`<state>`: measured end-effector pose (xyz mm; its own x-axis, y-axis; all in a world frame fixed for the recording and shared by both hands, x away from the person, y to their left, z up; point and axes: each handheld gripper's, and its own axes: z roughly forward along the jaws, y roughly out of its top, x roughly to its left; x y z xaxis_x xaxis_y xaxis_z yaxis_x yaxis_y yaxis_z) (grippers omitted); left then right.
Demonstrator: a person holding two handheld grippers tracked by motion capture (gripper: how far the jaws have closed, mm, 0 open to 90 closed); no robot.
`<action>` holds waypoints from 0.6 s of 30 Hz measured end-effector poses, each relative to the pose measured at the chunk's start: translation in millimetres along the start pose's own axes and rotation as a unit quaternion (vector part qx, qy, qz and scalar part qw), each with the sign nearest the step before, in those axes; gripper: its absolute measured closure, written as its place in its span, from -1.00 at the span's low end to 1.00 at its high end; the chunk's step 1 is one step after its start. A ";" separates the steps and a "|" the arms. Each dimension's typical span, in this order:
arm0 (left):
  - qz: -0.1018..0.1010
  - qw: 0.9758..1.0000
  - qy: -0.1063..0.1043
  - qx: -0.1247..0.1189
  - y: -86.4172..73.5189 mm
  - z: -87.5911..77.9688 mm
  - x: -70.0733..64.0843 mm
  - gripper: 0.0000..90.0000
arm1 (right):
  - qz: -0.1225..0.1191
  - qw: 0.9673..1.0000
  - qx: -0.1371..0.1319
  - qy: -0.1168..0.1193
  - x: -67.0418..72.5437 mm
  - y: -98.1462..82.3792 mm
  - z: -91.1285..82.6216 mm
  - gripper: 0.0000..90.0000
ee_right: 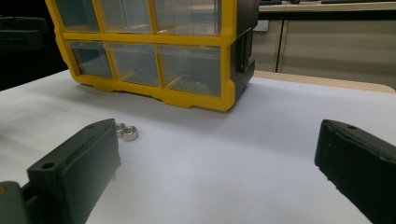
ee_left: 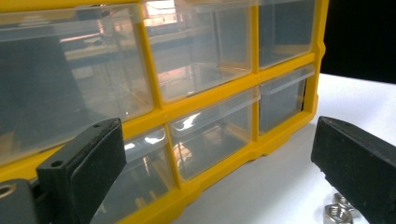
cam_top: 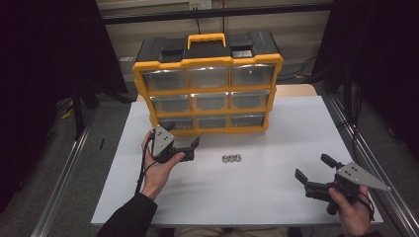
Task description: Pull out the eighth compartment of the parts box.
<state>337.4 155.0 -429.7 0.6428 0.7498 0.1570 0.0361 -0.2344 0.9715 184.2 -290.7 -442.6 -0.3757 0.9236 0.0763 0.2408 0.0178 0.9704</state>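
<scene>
Just ahead of the left gripper's (cam_top: 190, 147) jaws, the yellow and black plastic drawer cabinet with clear drawers (cam_top: 209, 84) is standing upright on the white table (cam_top: 276, 192), its bottom row of drawers facing the jaws at close range. Those jaws are standing wide open, gripping nothing, and in the left gripper view the cabinet's clear drawer fronts (ee_left: 205, 60) are showing between them. Beside the right-hand jaw in that view, the small silver metal hex nuts (ee_left: 340, 211) are lying on the table, near the jaw tip but apart from it. In the high view the three nuts (cam_top: 230, 158) are sitting in a short row, in front of the cabinet, between the two grippers. The right gripper (cam_top: 312, 171) is hovering well apart from them, its jaws also spread open and empty, pointing toward the nuts (ee_right: 126, 132), which are appearing just past its left-hand jaw.
</scene>
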 end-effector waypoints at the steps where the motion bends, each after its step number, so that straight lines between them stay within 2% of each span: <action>1: -0.002 1.000 0.002 -0.006 -0.1 1.9 -1.5 -0.94 | 0.000 1.000 0.000 0.000 0.0 0.0 0.0 -1.00; 6: 0.022 1.000 0.006 -0.006 -0.3 12.3 -1.5 -0.94 | 0.001 1.000 0.001 -0.001 0.1 0.0 0.8 -1.00; 7: 0.035 0.999 0.011 -0.014 -0.5 17.7 -2.3 -0.94 | 0.000 1.000 0.001 -0.002 0.2 0.0 0.8 -1.00; 9: 0.041 0.999 0.010 -0.019 -0.8 20.2 -1.9 -0.94 | 0.000 1.000 0.001 -0.002 0.4 -0.1 0.7 -1.00; 10: 0.056 0.998 0.013 -0.013 -1.0 21.1 -0.6 -0.94 | 0.000 1.000 0.001 -0.002 0.4 -0.1 0.7 -1.00; 11: 0.052 0.998 0.015 -0.021 -1.9 23.7 -1.3 -0.94 | 0.001 1.000 0.001 -0.001 0.4 -0.2 0.8 -1.00; 15: 0.082 0.996 0.020 -0.031 -4.6 28.5 -1.2 -0.94 | 0.001 1.000 0.002 -0.002 0.3 -0.2 0.3 -1.00; 18: 0.088 0.995 0.020 -0.037 -6.1 31.9 -0.7 -0.94 | 0.000 1.000 0.001 -0.003 0.3 -0.1 0.3 -1.00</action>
<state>361.2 136.2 -441.5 0.6037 0.7250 0.3316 -0.1313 -0.3199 0.9383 184.2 -290.3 -442.7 -0.3696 0.9262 0.0743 0.2430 0.0191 0.9698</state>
